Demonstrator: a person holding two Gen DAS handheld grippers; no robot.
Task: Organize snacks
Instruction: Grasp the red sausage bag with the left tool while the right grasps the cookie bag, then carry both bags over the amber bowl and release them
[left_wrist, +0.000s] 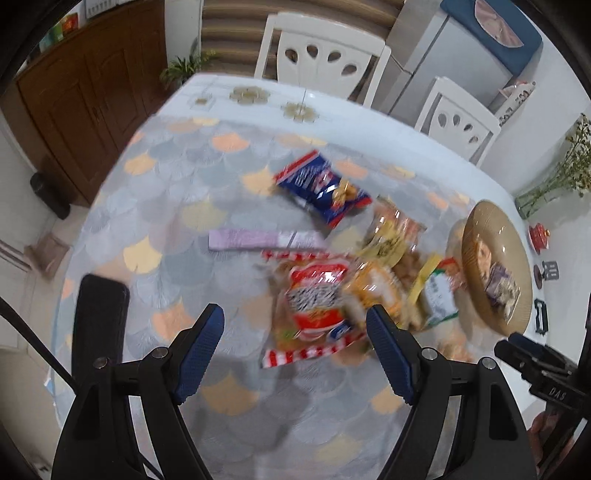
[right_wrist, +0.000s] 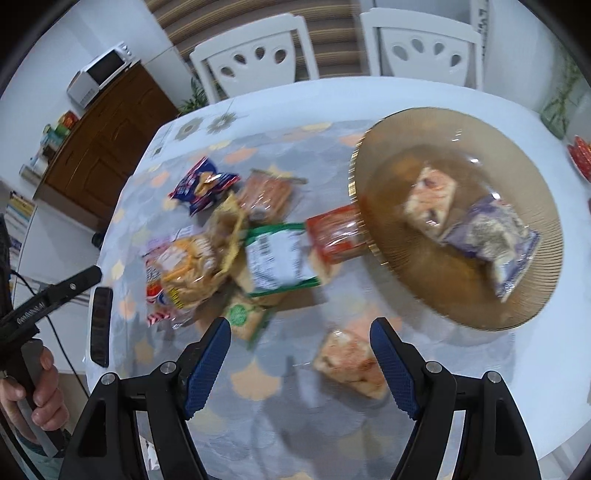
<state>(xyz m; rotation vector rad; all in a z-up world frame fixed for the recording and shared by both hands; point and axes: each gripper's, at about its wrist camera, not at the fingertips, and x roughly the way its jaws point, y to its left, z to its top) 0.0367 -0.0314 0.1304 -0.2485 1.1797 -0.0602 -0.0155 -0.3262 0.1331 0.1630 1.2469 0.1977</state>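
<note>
With both the left tongs (left_wrist: 295, 328) and right tongs (right_wrist: 300, 341) wide open and empty, lower the right squarely over the pale snack packet (right_wrist: 351, 365), pinch its middle, then lift it onto the plate (right_wrist: 373, 155).

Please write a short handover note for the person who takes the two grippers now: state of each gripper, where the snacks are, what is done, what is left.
Left gripper: open, holding nothing, above the table near the red-and-white striped packet.
Right gripper: open, holding nothing, just above the pale orange packet.
Done: two packets already lie in the brown plate, a pale one and a purple one.
Left: the pile on the patterned cloth, including the blue packet, the green-edged packet, the striped one and others. The pictures are blurred, so an exact count is not possible.
</note>
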